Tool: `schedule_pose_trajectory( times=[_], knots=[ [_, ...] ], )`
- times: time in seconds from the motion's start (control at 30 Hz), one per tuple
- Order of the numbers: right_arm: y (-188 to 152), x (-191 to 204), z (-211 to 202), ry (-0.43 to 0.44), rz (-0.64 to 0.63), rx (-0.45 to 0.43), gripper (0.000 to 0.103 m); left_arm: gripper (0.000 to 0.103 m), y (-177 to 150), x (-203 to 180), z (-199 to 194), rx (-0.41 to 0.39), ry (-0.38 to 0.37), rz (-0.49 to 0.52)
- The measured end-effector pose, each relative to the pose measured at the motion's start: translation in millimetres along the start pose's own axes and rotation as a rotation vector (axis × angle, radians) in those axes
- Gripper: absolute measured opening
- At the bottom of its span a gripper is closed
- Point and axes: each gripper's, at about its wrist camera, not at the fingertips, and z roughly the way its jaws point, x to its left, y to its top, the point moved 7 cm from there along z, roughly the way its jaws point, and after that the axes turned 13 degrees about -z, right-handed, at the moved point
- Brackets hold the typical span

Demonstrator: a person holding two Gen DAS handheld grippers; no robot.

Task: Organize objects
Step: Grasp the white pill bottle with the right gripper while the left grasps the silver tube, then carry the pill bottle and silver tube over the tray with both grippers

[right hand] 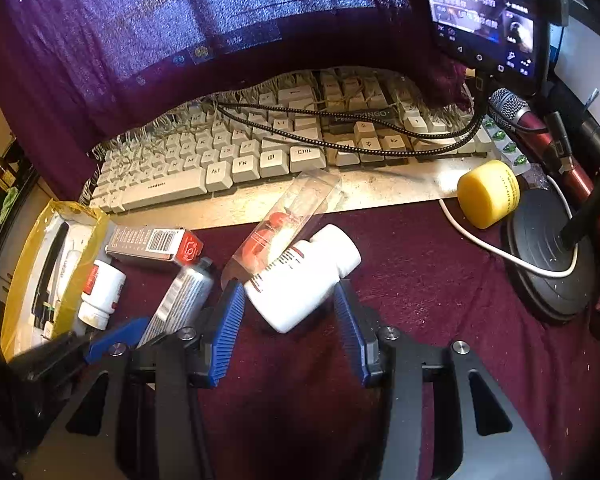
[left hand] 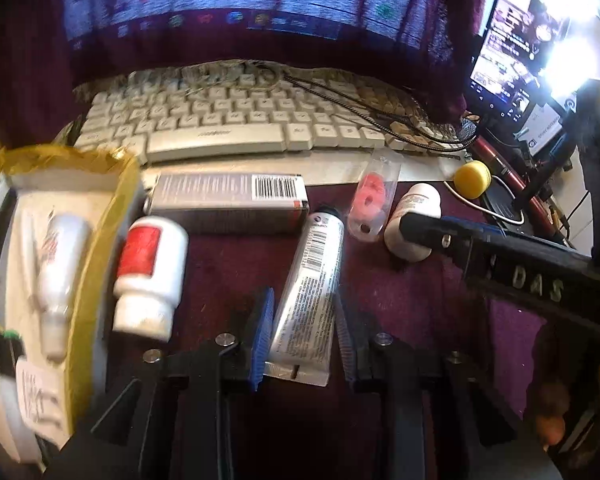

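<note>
On the maroon cloth lie a silver tube [left hand: 310, 296], a white bottle with a red label [left hand: 150, 276], a grey carton with a barcode [left hand: 228, 196], a clear packet with red rings [left hand: 370, 204] and a plain white bottle [left hand: 414, 222]. My left gripper [left hand: 304, 332] is open with its jaws on either side of the silver tube's lower end. My right gripper [right hand: 290, 320] is open around the plain white bottle [right hand: 300, 280]; the clear packet [right hand: 288, 220] leans on that bottle. The right gripper's finger [left hand: 440, 230] also shows in the left wrist view, against the bottle.
A yellow-taped box [left hand: 60, 248] with a white bottle inside stands at the left. A white keyboard [left hand: 228, 120] with a braided cable lies behind. A yellow cap [right hand: 488, 192], a round black stand base [right hand: 548, 256], a microphone [right hand: 512, 110] and a phone [right hand: 488, 12] are at the right.
</note>
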Motion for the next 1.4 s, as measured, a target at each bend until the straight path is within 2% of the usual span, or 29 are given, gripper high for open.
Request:
schedule_pose_trajectory(
  times=[0.13,0.3,0.37,0.4,0.43,0.5,0.57,0.6,0.63,0.7,0.83,0.93,1.1,1.2,1.3,1.4],
  knots=[
    [5.7,-4.5,-4.3,-0.016,0.055,-0.010,0.045,0.010,-9.3,9.5,-17.7,-0.003,0.017,-0.038],
    [13.7,-7.4,17.2,-0.024,0.107,0.042,0.053,0.012,-9.3,5.5,-12.9,-0.010,0.000,-0.033],
    [13.3,-8.9,24.2,-0.053,0.119,0.064,0.054,0.026,-5.5,2.7,-8.2,-0.012,0.007,-0.026],
    [12.9,-10.3,28.4,-0.058,0.134,0.072,0.054,0.047,-3.4,0.6,-4.8,-0.014,0.014,-0.014],
    [14.1,-10.8,29.5,-0.059,0.134,0.063,0.054,0.060,-1.5,-0.8,-2.8,-0.023,0.025,-0.003],
    [15.3,-12.1,30.6,-0.072,0.129,0.046,0.054,0.060,1.6,-6.1,4.7,-0.032,0.056,0.021],
    [14.0,-15.2,28.1,-0.069,0.144,0.031,0.049,0.057,0.2,-4.6,11.5,-0.015,0.072,0.023],
    [12.2,-17.1,26.1,-0.069,0.155,0.027,0.041,0.048,0.7,-3.3,12.0,-0.034,0.087,0.027],
    [11.2,-17.6,24.1,-0.066,0.158,0.021,0.040,0.036,0.8,0.0,11.3,-0.046,0.113,0.028],
    [4.4,-17.2,18.3,-0.062,0.157,0.009,0.040,0.027,0.2,3.5,9.5,-0.050,0.109,0.022],
    [-8.6,-7.9,8.1,-0.032,0.139,-0.007,0.039,0.026,-4.5,12.0,0.8,-0.032,0.046,-0.022],
    [-17.7,7.7,-4.5,0.029,0.121,-0.022,0.038,0.025,-9.6,22.1,-15.8,-0.016,-0.030,-0.088],
    [-9.7,56.5,-29.3,0.108,0.006,-0.095,0.038,0.024,-8.5,48.1,-51.6,-0.035,-0.069,-0.180],
    [-5.5,84.3,-33.5,0.122,-0.047,-0.116,0.038,0.024,-1.0,66.7,-73.0,-0.087,-0.029,-0.207],
    [-0.6,116.7,-33.2,0.213,-0.098,-0.128,0.038,0.024,7.0,78.3,-82.7,-0.120,-0.013,-0.225],
    [3.5,147.1,-36.5,0.235,-0.171,-0.147,0.038,0.024,15.5,92.0,-88.6,-0.153,0.032,-0.236]
  ],
)
